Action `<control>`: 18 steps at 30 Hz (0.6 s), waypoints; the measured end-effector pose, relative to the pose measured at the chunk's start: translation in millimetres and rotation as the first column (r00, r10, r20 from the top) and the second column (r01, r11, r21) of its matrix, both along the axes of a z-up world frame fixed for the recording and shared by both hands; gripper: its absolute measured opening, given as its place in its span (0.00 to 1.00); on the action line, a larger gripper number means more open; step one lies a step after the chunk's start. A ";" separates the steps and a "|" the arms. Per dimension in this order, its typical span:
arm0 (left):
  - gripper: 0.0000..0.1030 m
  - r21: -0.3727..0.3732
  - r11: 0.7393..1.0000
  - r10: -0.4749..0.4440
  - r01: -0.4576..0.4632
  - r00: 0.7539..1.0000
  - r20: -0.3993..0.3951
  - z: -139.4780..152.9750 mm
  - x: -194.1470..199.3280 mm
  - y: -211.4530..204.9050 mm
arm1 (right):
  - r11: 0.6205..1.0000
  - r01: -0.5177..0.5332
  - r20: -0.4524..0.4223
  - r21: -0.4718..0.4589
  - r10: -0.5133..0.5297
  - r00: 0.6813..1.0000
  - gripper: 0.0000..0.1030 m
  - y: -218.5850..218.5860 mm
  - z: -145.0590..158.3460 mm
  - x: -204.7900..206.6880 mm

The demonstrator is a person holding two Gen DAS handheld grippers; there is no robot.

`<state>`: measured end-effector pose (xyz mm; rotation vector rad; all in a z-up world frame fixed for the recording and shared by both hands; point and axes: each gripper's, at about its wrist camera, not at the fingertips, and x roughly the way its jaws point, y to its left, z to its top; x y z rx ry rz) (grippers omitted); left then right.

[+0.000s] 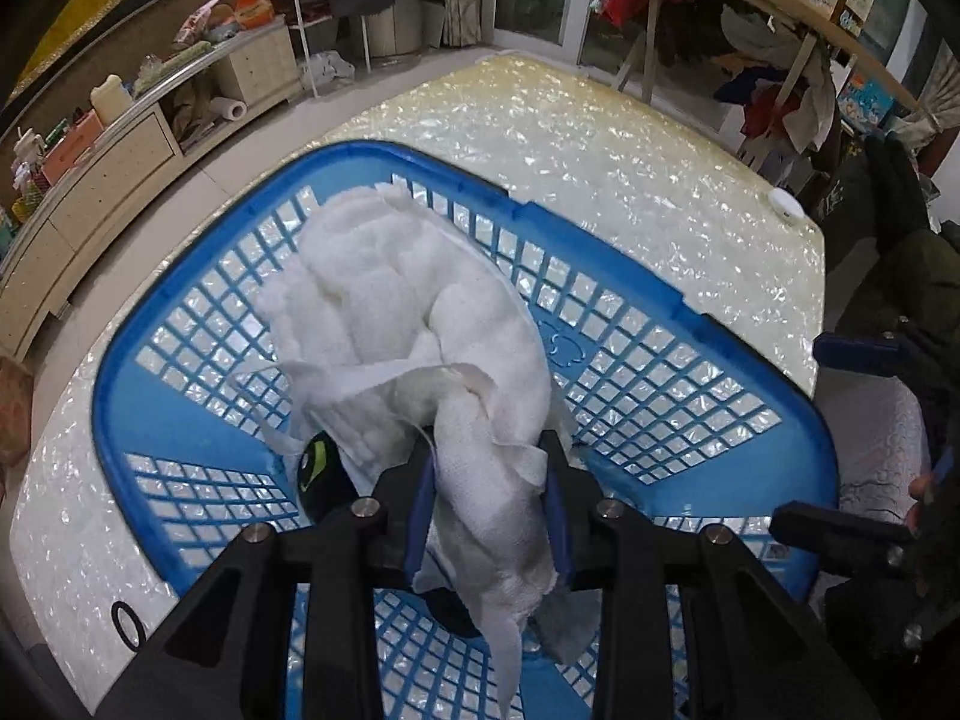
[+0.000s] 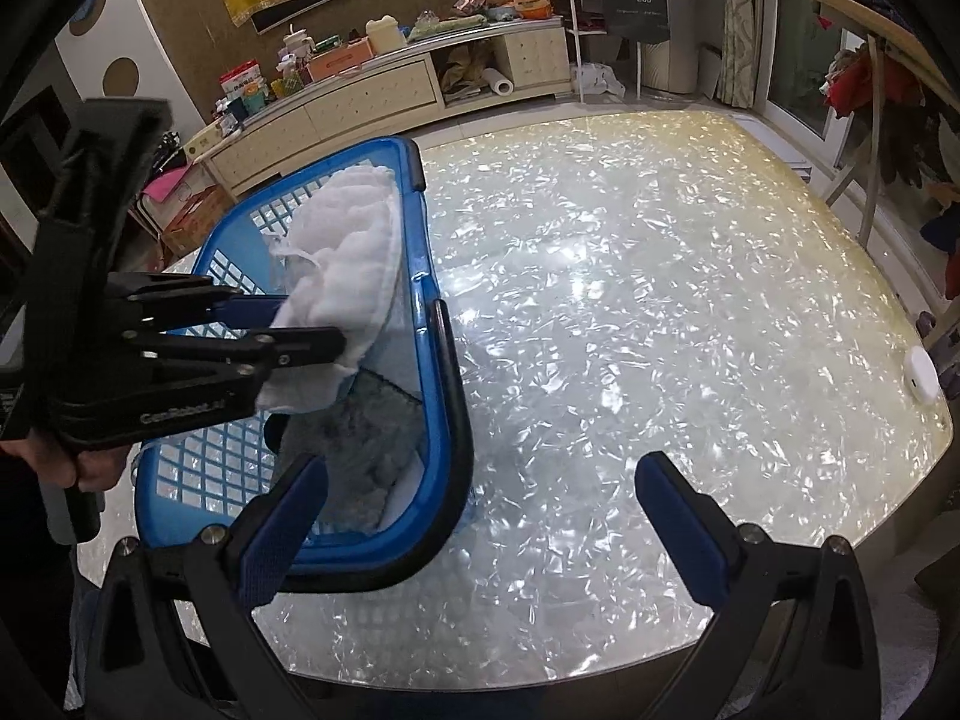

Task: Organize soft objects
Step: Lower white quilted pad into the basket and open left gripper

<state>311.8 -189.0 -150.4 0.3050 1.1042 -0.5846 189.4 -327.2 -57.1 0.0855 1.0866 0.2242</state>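
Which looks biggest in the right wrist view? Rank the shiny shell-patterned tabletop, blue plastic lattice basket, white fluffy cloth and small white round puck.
1. Shiny shell-patterned tabletop
2. Blue plastic lattice basket
3. White fluffy cloth, though it hangs nearer the camera
4. Small white round puck

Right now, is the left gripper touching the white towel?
Touching. The left wrist view shows the left gripper with its blue pads pressed on the white towel, which hangs into the blue basket.

Glossy pearl-flake surface (image 2: 630, 312) fills the middle, glinting under bright light. Behind it, a long cream low cabinet (image 2: 372, 96) crowded with clutter along a brown wall (image 2: 180, 18). Glass doors (image 2: 798, 66) off to the right, pale floor (image 1: 180, 210) below.
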 end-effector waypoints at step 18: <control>0.67 0.020 1.000 0.002 -0.002 1.000 0.016 6.8 -7.0 -8.8 | 1.000 0.021 0.010 0.010 -0.021 1.000 1.00 -3.7 9.4 -8.7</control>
